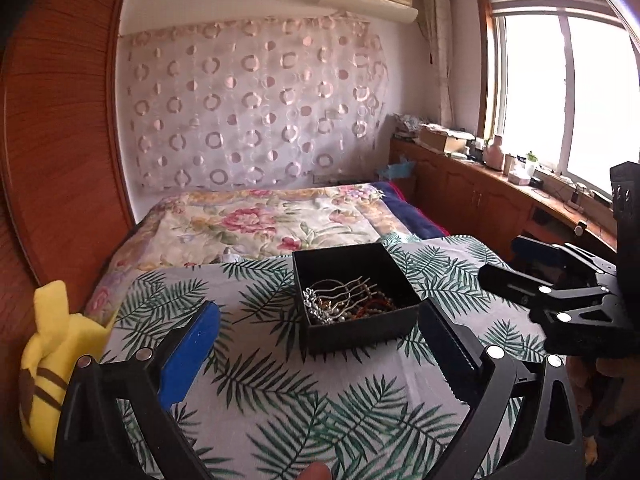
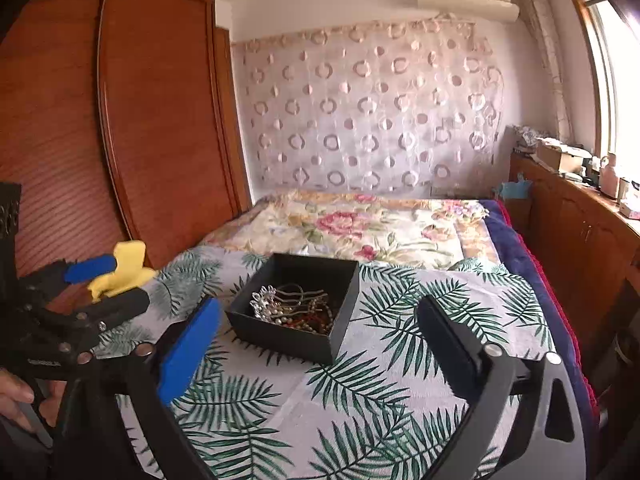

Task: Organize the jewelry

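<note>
A bedroom, seen along both tongs, from left to right. In your left wrist view, a yellow plush toy (image 1: 52,356) with brown stripes sits at the left edge of the bed, against the wooden wardrobe (image 1: 60,120). Next comes your left gripper (image 1: 320,344), its jaws spread wide and released, nothing between the blue pad and the black one but the leaf-print cloth (image 1: 256,396) below. Just beyond those fingers, near the middle of the cloth, stands the open black box (image 1: 356,336), and in it lies the jewelry (image 1: 344,304): a silver wavy-pronged hair comb on a tangle of beaded strands, all inside the box walls. Behind it stretches the floral quilt (image 1: 256,220), and on the back wall hangs a sheer curtain with ring patterns (image 1: 248,108). To the right, your right gripper (image 1: 520,264) hovers off the bed's right side, its jaws likewise parted and holding nothing. A wooden cabinet (image 1: 480,192) cluttered with bottles and boxes runs under the bright window (image 1: 560,92) at far right.

In your right wrist view, your left hand (image 2: 16,396) grips the handle of the left tongs at the far left edge, and the box sits between and ahead of the right tongs' open fingers, untouched by either pad.
</note>
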`<state>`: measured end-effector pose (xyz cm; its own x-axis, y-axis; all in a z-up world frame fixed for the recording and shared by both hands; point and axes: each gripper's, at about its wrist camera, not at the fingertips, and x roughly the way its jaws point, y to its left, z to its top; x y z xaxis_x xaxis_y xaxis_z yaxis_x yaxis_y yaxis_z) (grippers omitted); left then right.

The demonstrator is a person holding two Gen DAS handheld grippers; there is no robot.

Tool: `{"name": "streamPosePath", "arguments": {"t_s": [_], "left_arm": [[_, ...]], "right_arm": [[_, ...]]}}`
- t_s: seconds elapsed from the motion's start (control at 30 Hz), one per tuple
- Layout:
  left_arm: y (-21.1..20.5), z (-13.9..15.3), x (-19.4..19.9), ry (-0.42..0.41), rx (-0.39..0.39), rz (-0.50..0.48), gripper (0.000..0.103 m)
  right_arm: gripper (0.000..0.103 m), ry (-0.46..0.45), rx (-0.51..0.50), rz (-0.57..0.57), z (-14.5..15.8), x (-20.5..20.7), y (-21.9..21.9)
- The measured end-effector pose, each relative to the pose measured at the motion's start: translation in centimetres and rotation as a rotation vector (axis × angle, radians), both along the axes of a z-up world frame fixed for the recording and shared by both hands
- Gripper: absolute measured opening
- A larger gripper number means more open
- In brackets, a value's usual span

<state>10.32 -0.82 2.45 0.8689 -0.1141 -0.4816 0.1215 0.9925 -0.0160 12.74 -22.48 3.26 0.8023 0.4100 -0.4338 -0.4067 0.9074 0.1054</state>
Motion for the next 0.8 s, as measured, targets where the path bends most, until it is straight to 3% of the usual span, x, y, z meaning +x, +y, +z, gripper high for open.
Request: {"name": "streamPosePath", "arguments": {"t_s": [0.37, 0.8], "left_arm": [[1.6, 0.9, -5.1, -0.036, 0.005, 0.07, 0.095], [2.2, 0.3, -6.9, -0.034, 0.0, 0.089, 0.095]], "right_arm": [[0.101, -0.04, -0.009, -0.089, 0.9, -4.9, -0.7], [0.1, -0.051, -0.015, -0.137, -0.1, -7.0, -1.3]]}}
